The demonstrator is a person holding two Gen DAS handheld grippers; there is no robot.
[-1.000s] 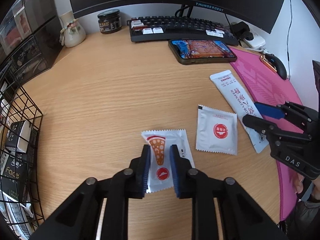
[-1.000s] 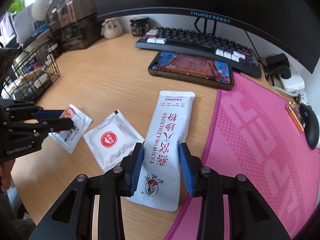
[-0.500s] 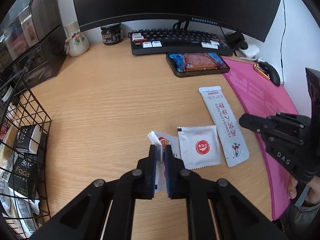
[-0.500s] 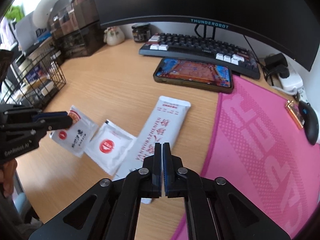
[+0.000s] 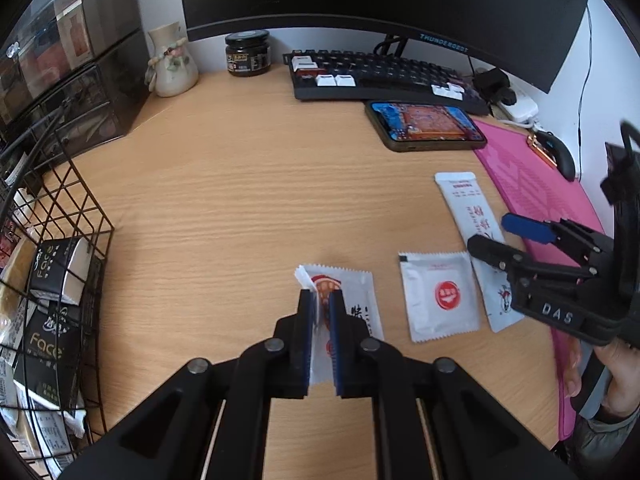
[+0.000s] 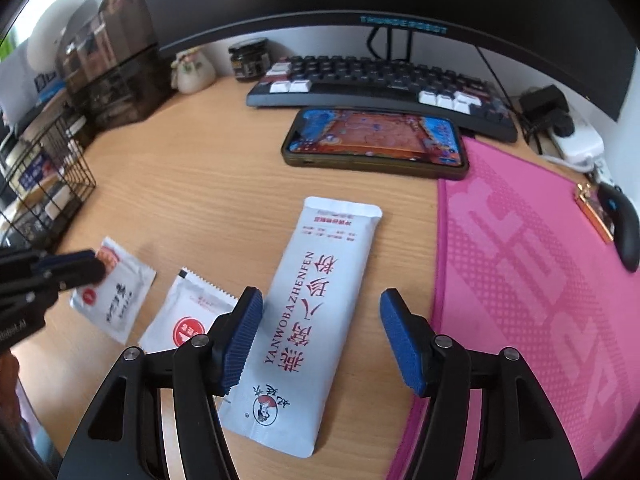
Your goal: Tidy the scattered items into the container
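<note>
My left gripper (image 5: pixel 320 300) is shut on a small white sachet with a pizza picture (image 5: pixel 356 292), pinching one edge, which curls up off the wooden desk. A square white sachet with a red circle (image 5: pixel 440 296) lies just to its right. A long white stick sachet with red lettering (image 6: pixel 316 300) lies flat between the fingers of my right gripper (image 6: pixel 320 304). Those jaws are opening and the pads do not touch it. The black wire basket (image 5: pixel 80 240) stands at the left desk edge and holds several packets.
A phone (image 6: pixel 376 144) and a keyboard (image 6: pixel 384 84) lie behind the sachets under a monitor. A pink mat (image 6: pixel 540 280) with a mouse (image 6: pixel 624 228) covers the right side. A jar (image 5: pixel 247 54), a vase (image 5: pixel 172 64) and dark drawers (image 5: pixel 72 76) stand at the back left.
My left gripper closed on the pizza sachet and raised its edge. My right gripper closed above the long sachet, then opened wide again around it.
</note>
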